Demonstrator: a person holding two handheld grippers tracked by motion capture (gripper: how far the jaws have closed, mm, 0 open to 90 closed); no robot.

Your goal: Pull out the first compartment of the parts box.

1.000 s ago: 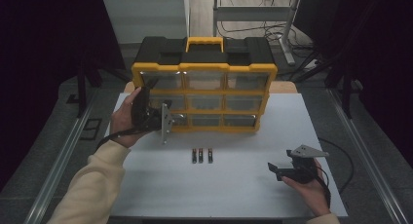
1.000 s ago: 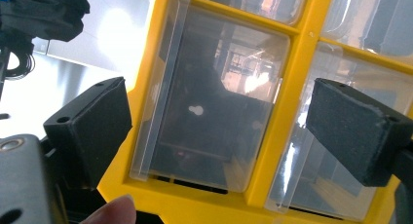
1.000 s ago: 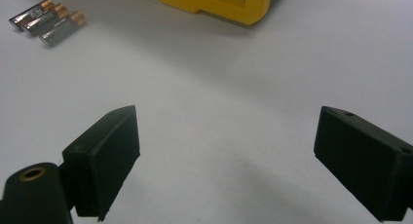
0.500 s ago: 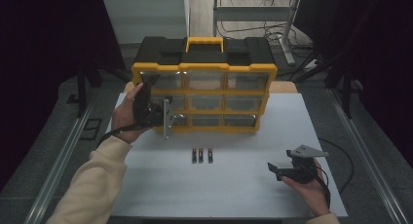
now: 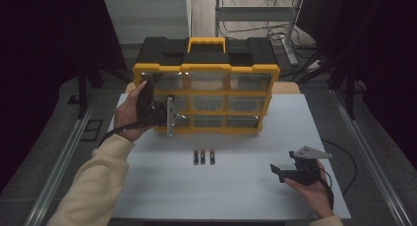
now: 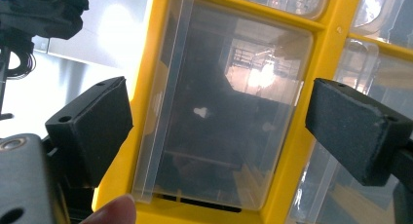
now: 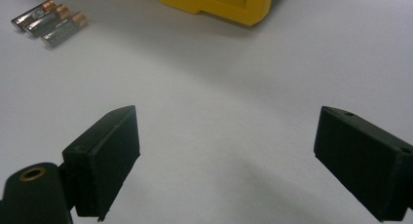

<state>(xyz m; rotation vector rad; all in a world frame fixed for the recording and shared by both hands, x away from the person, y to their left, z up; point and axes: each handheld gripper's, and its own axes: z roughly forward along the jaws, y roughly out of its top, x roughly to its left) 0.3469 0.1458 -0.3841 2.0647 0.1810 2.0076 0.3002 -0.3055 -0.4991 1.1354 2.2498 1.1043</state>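
Left hand-held gripper [image 6: 214, 131] moved closer to clear drawer [image 6: 219, 107] — jaws wide; right hand-held gripper [image 7: 229, 160] wide, unmoved.

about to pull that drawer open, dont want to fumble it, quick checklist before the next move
1. left gripper open: ok.
2. Jaws either side of the clear drawer of the yellow organizer: ok.
3. Jaws touching the drawer: cannot tell.
4. Drawer shut in its slot: ok.
5. Three batteries lie apart from the organizer: ok.
6. right gripper open, idle over bare table: ok.
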